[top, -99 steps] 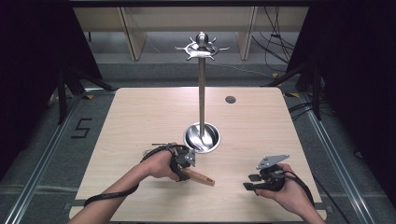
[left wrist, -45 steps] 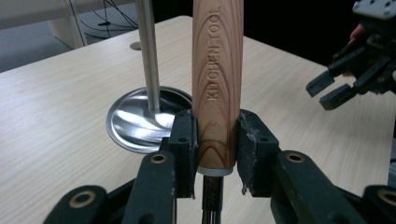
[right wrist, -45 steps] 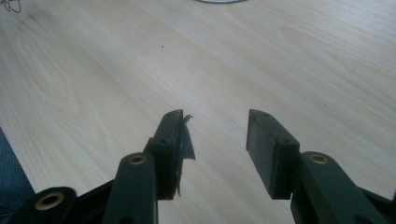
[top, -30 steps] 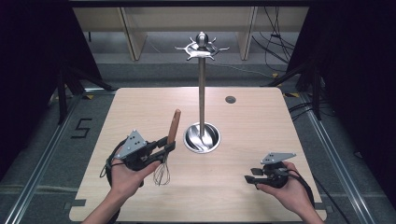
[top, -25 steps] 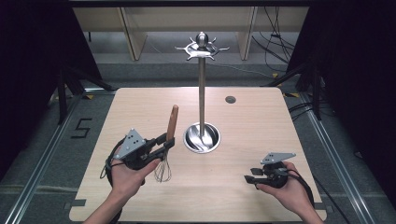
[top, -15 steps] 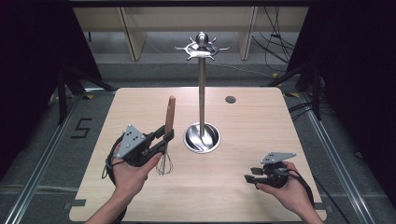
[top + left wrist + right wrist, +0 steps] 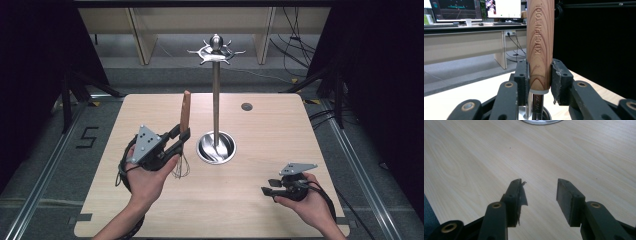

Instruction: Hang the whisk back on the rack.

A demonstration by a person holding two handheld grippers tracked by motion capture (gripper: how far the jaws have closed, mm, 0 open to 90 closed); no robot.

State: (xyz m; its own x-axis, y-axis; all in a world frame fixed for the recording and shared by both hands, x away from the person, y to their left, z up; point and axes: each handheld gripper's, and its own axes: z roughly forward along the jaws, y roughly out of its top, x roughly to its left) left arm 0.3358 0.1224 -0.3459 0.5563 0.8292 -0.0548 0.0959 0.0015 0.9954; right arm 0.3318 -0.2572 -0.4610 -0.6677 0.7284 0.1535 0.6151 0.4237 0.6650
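The left gripper is squeezing the whisk's wooden handle, holding the whisk upright beside the metal stand.

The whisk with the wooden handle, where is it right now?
In the high view the whisk stands upright in the left gripper at the table's left side, just left of the metal stand.
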